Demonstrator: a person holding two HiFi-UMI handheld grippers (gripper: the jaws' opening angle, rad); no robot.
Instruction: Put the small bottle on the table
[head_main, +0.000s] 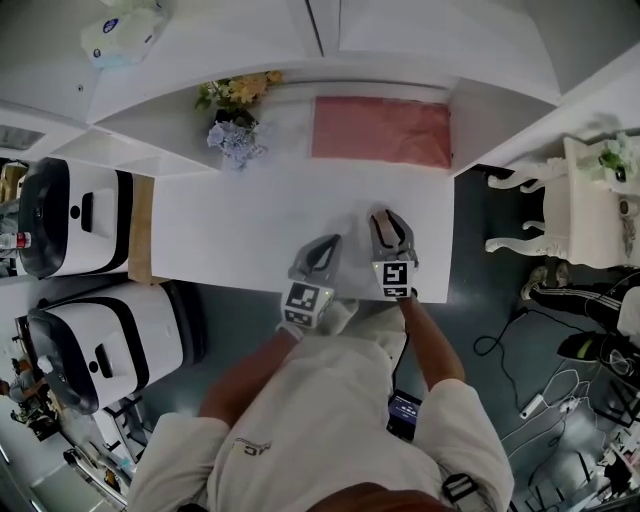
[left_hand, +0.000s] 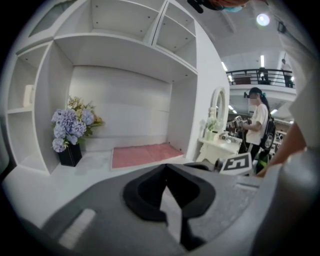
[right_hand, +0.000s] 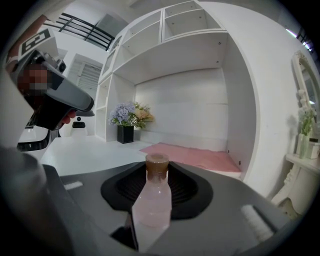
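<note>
The small bottle (right_hand: 152, 205), filled with pink liquid and closed by a brown cap, stands upright between the jaws of my right gripper (right_hand: 157, 175), which is shut on its body. In the head view that right gripper (head_main: 391, 225) hovers over the near right part of the white table (head_main: 230, 220); the bottle is hidden there. My left gripper (head_main: 330, 246) sits just to its left, near the front edge. In the left gripper view the left gripper (left_hand: 168, 189) has its jaws a narrow gap apart with nothing between them.
A pink mat (head_main: 380, 130) lies at the back of the table under the shelves, with a vase of flowers (head_main: 235, 115) to its left. White machines (head_main: 80, 215) stand left of the table and a white dresser (head_main: 590, 210) to the right. A person (left_hand: 257, 125) stands behind the dresser.
</note>
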